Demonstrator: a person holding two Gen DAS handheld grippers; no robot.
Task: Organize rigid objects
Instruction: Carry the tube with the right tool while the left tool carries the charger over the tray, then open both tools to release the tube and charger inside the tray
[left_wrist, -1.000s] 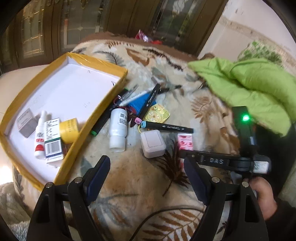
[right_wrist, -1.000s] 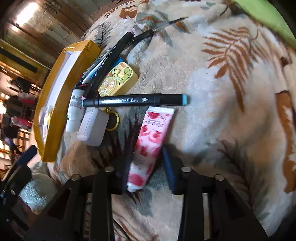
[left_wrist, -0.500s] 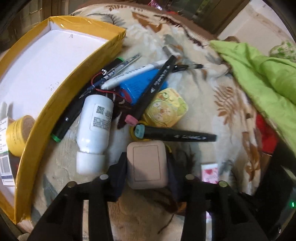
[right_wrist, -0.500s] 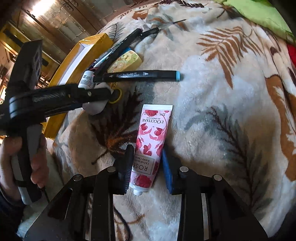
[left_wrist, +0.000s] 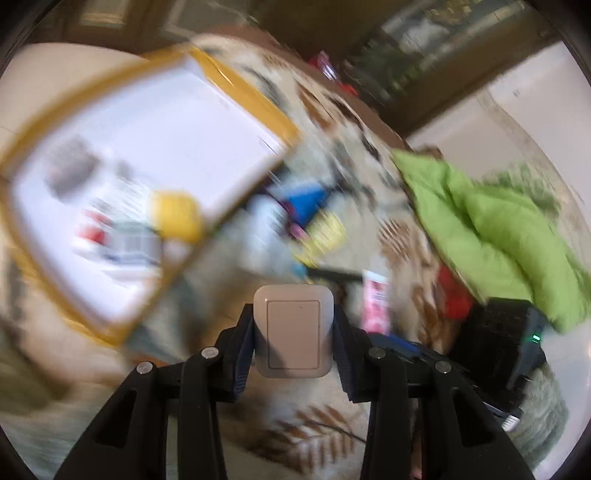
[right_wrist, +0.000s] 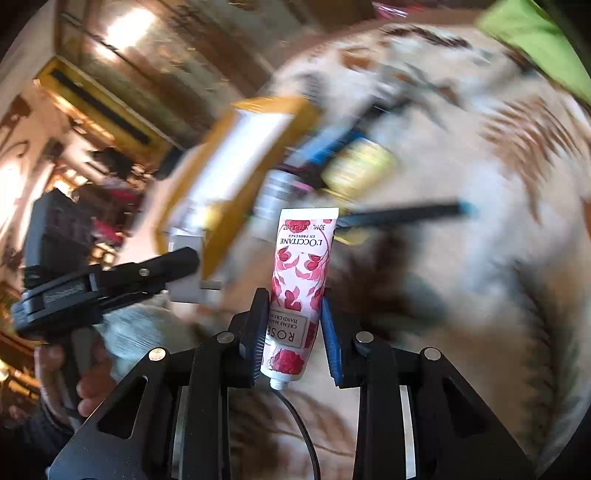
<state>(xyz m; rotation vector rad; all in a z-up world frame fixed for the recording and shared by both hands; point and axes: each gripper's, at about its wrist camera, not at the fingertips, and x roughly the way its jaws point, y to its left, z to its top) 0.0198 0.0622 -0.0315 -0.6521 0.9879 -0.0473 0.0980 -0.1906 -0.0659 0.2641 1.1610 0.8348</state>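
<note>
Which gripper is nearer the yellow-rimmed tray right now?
Left. The left gripper, shut on the white wall switch, hangs beside the yellow-rimmed tray's near edge. The right gripper, closing on the hand cream tube, sits farther out over the blanket.

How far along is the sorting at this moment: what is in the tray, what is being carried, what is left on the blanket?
Done: the yellow-rimmed tray already holds a few blurred items.

In hand: the left gripper clamps the white switch box; the right gripper, jaws closing, has the rose hand-cream tube between them.

Left: the black marker, a white bottle and other blurred items beside the tray on the blanket.
</note>
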